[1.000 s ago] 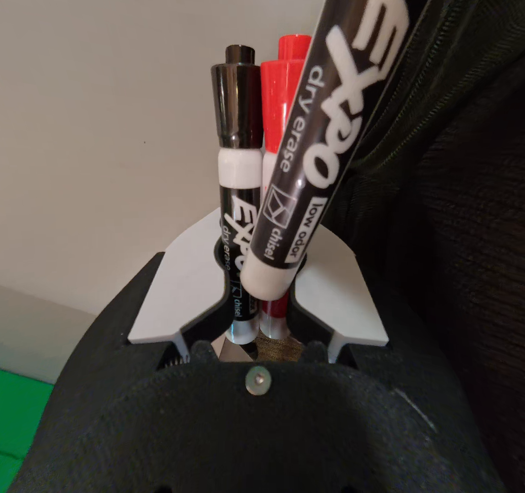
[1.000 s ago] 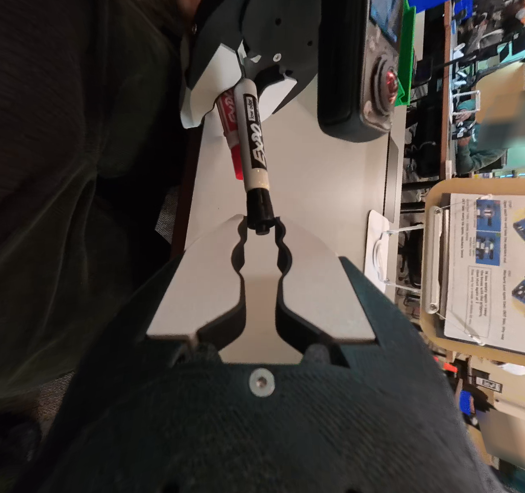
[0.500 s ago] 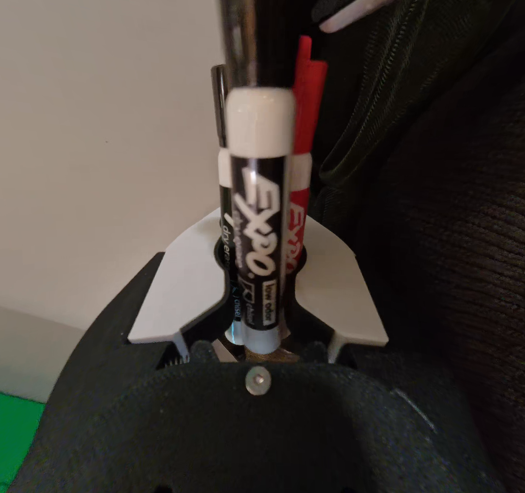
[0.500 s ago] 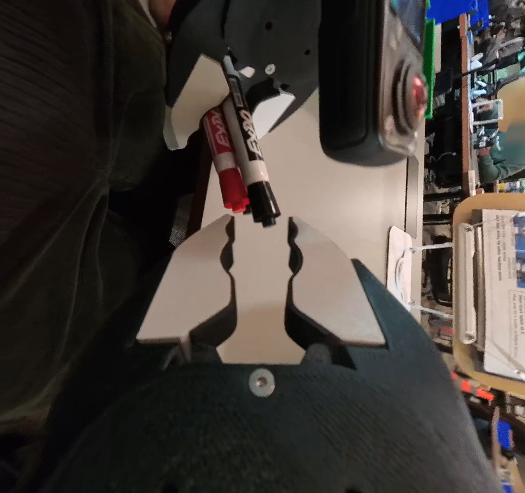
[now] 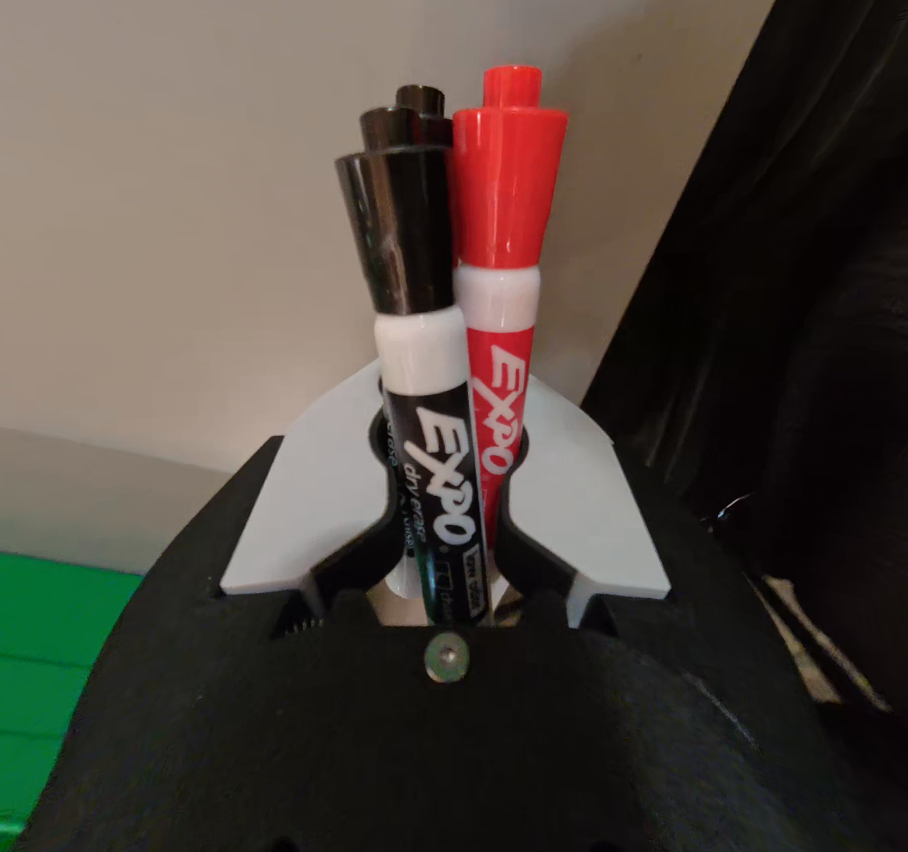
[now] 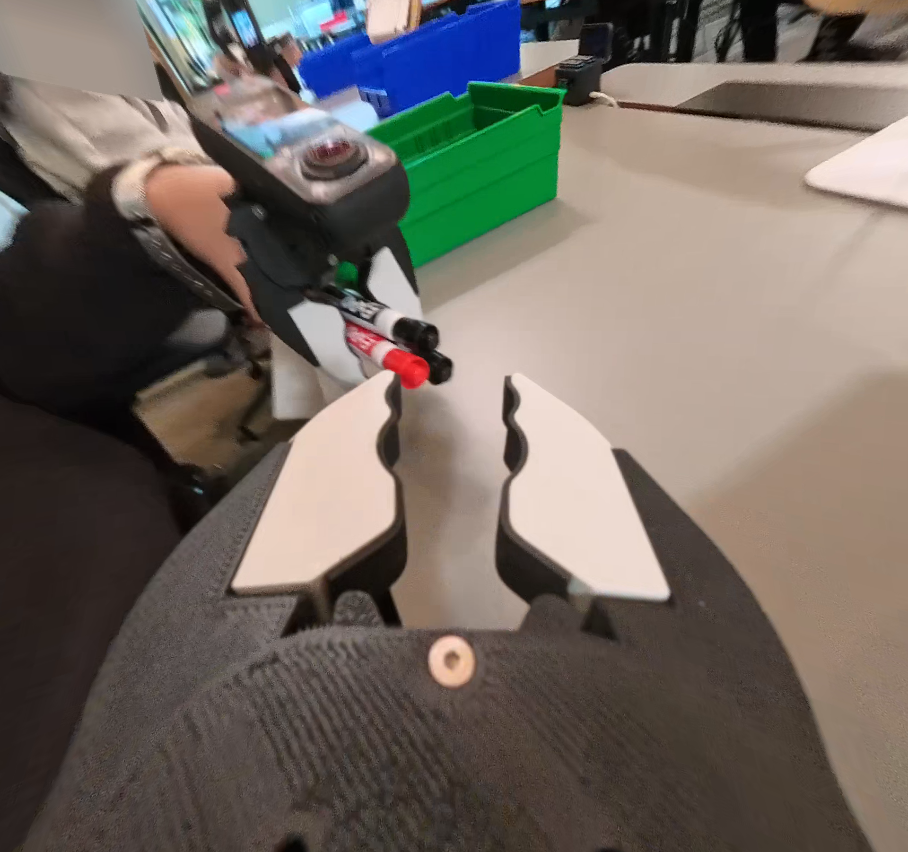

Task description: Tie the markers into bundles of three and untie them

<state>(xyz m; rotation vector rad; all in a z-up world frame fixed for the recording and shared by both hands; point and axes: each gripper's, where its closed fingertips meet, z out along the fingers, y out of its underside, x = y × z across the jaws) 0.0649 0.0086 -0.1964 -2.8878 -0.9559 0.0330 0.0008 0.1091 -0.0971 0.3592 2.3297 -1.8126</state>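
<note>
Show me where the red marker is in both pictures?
Left wrist view: the red marker stands just right of the middle, clamped in the left gripper beside the black markers.
Right wrist view: it is left of the middle, poking out of that same gripper, just past the open right gripper.
Shared landmark: the green bin.

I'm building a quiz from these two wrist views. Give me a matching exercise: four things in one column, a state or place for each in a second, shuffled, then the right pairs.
Things
1. left gripper
2. right gripper
3. red marker
4. green bin

States or places
A. open, holding nothing
B. on the grey table, beyond the left gripper
C. shut on three capped markers
D. clamped beside two black markers

Pairs: 1-C, 2-A, 3-D, 4-B
</note>
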